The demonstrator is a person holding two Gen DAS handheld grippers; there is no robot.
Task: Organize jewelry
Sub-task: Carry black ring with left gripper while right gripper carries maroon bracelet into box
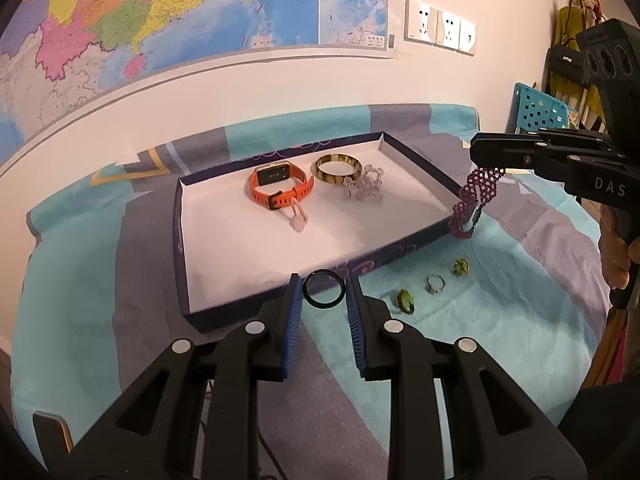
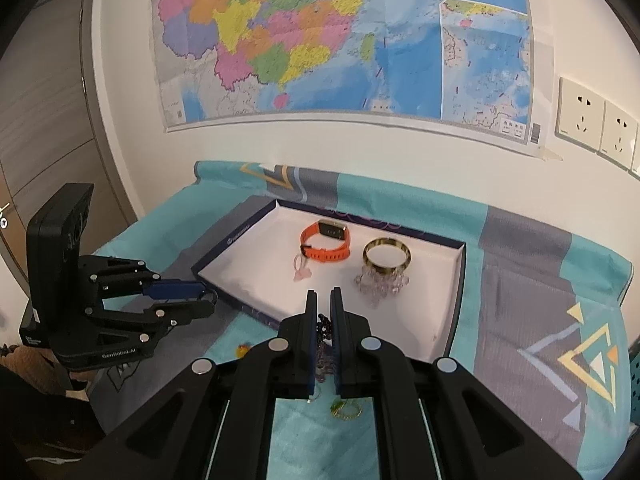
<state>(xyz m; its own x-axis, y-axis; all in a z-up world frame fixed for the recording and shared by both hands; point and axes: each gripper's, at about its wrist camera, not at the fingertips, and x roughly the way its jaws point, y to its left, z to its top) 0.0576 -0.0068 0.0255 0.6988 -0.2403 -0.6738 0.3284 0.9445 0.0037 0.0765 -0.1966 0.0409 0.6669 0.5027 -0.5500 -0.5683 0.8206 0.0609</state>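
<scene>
Bedspread [image 1: 500, 320] below; right gripper [image 1: 486, 151] level, clamping beaded bracelet [image 1: 476, 196].

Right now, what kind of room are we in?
Probably a room at home, maybe a bedroom: a big colourful wall map, wall sockets, bags and clothes on a rack, and a patterned cloth under the jewelry tray.

Home room — wall map [image 2: 340, 40], wall sockets [image 1: 440, 26], patterned cloth [image 2: 540, 280], hung bags [image 1: 564, 60] — door [image 2: 48, 100]
</scene>
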